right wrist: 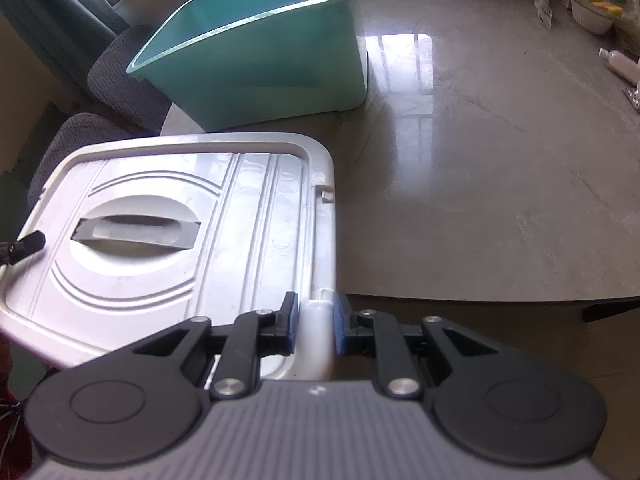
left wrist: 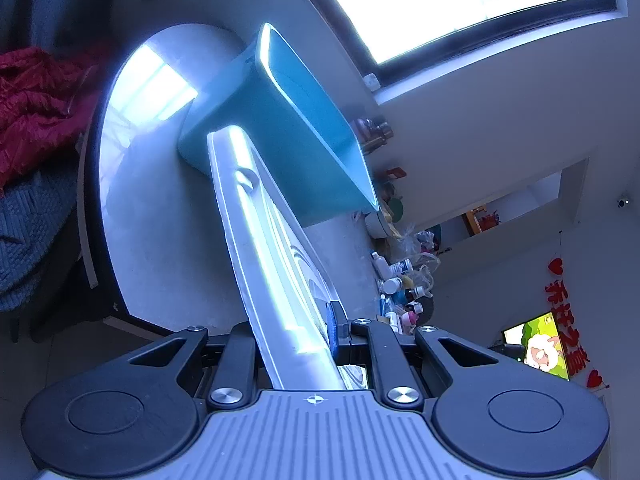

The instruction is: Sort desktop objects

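A white bin lid (right wrist: 160, 240) with a recessed grey handle hangs in the air beside the table's edge, held by both grippers. My right gripper (right wrist: 316, 320) is shut on the lid's near rim, its blue pads pressing either side. In the left wrist view the lid (left wrist: 272, 248) shows edge-on, and my left gripper (left wrist: 298, 332) is shut on its rim. A black fingertip (right wrist: 28, 242) of the left gripper shows at the lid's far left edge. Just beyond the lid, the open teal bin (right wrist: 260, 64) stands on the table; I also see this bin (left wrist: 288, 128) from the left wrist.
The grey glossy table (right wrist: 480, 200) stretches right of the bin. Bottles (right wrist: 620, 66) and a white bowl of food (right wrist: 592, 8) sit along its far right side. Grey upholstered chairs (right wrist: 120, 80) stand behind the bin. A red cloth (left wrist: 40, 100) lies beyond the table.
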Available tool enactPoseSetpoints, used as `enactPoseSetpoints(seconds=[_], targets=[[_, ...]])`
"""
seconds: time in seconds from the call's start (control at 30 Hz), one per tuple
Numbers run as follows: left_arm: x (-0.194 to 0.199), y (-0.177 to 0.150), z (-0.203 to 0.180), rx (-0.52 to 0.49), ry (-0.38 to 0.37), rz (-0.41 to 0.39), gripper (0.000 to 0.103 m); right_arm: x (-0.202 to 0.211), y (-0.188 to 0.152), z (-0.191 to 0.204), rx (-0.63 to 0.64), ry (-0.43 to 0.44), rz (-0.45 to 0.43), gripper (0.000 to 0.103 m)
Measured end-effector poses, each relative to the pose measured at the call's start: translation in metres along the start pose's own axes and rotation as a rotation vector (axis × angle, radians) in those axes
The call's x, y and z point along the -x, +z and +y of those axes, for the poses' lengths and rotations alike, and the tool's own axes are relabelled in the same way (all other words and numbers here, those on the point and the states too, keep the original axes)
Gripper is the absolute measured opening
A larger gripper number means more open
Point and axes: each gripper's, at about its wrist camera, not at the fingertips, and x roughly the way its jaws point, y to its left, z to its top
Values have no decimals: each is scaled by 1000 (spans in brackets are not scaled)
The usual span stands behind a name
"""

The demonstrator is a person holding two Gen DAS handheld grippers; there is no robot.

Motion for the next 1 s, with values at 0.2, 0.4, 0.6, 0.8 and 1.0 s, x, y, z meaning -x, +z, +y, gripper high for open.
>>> enactPoseSetpoints(seconds=[0.2,0.4,0.6,0.8,1.0], targets=[[4,0,6,10,-31,-2,17,-9,3,10,11,-34,28,17],[1,5,15,25,-28,-6,17,-13,7,10,1,-45,30,17],[-11,1,27,31,17,16,16,-36,4,1,-23,-37,50,17],[-25,-3,54,70,80,39,14,-74,-8,-14,-74,-20,89,17],[-29,3,64,82,110,47,14,-89,-11,-33,-149,27,140,20]])
